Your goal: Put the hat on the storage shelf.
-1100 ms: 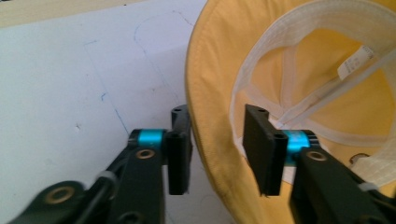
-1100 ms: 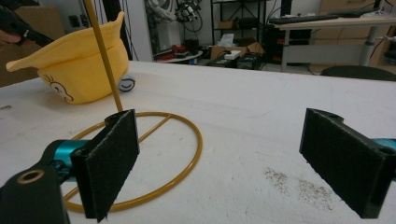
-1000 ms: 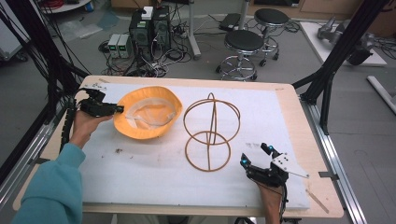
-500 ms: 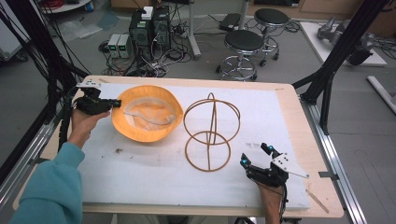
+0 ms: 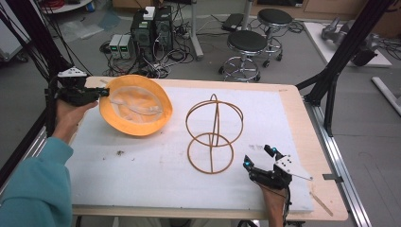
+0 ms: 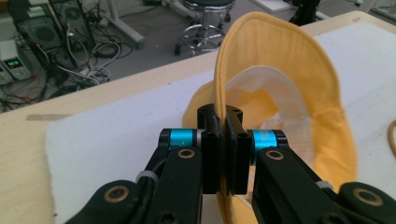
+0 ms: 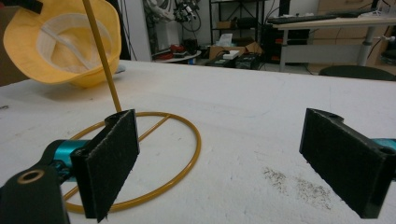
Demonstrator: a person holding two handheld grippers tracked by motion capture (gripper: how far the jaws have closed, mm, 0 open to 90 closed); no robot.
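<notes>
Right now the yellow hat (image 5: 136,105) is tipped up at the left end of the white mat (image 5: 156,165), its near brim off the surface and its far edge apparently touching the mat, crown down and pale lining facing up. The left gripper (image 5: 100,92) is clenched on the brim, and the left gripper view shows the two black pads pinching the thin folded edge (image 6: 223,140) with nothing else between them. That narrow bite is the main risk: the cloth is soft, so the brim could slide out of the pads if the hat swings or its weight pulls sideways, and the hat would flop back onto the mat.

Just to the right stands the wire hat stand (image 5: 213,135), a ring base with an upright hoop. If the hat is carried toward it low, the drooping brim could catch the hoop and topple the light frame.

Well apart at the near right edge, the right gripper (image 5: 259,158) rests with its jaws wide and empty, so nothing steadies the stand's base (image 7: 154,154).
</notes>
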